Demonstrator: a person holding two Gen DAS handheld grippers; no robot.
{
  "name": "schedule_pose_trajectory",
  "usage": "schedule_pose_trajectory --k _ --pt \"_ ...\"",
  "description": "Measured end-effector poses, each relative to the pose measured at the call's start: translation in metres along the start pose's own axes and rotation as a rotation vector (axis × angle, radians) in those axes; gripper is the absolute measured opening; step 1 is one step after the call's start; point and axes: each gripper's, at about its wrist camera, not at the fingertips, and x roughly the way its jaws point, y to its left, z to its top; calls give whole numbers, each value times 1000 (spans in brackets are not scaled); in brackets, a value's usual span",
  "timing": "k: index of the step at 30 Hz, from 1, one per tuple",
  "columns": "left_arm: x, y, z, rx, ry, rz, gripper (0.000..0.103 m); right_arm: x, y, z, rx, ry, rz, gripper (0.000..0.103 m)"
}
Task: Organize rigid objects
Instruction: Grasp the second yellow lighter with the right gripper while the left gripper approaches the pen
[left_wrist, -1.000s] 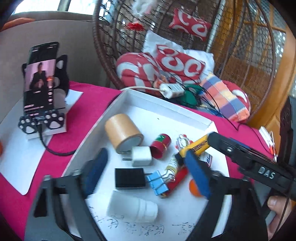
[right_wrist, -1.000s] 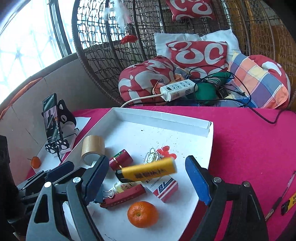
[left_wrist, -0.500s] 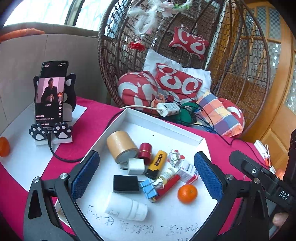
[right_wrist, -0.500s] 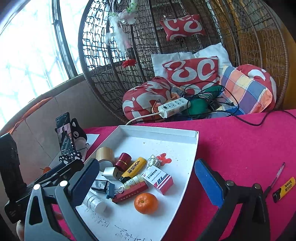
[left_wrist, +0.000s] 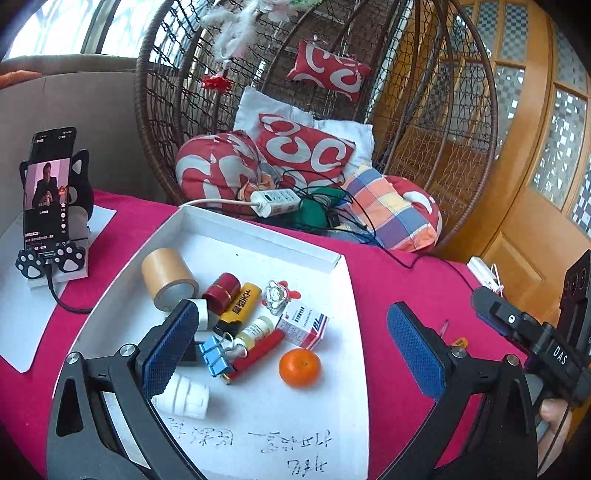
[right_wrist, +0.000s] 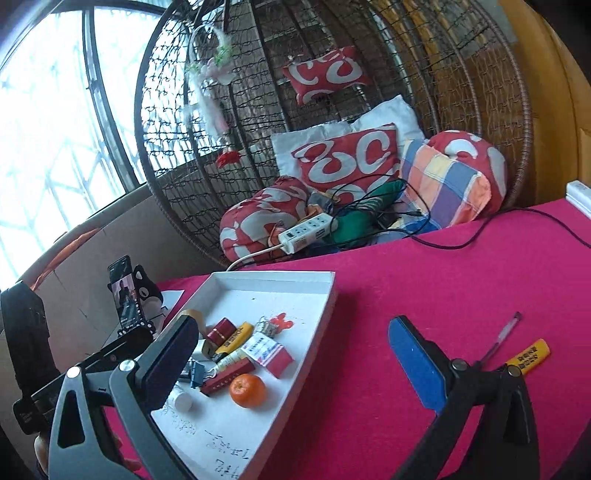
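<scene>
A home, by the look of it: big wicker hanging chair (left_wrist: 332, 92) full of red and white pillows (left_wrist: 306, 151), wooden door (left_wrist: 535, 166) with little glass panes, sunny window (right_wrist: 55, 129), phone (left_wrist: 46, 192) on a cat stand, desk (right_wrist: 461, 277) under a pink cloth.

Cluttered tray (left_wrist: 258, 236), open cloth (right_wrist: 443, 295) right, pen (right_wrist: 506, 332) there

Your left gripper's near finger (left_wrist: 168, 341) covers most of the white charger (left_wrist: 202, 314) and a dark block behind it. White bottle (left_wrist: 186, 395) half hidden too. Tray (left_wrist: 258, 227) handwriting unreadable, near edge cut off by the frame.
</scene>
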Motion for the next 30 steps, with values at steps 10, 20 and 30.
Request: schedule_pose_trajectory --k 10,20,30 --pt "28 -64 -26 143 165 -102 103 -30 -105 -11 -9 92 -228 103" --pt "52 -109 -52 277 242 -125 103 10 -134 -37 -211 304 -330 103" --pt "106 -156 -61 425 330 -126 103 16 -138 -40 -224 365 -301 81"
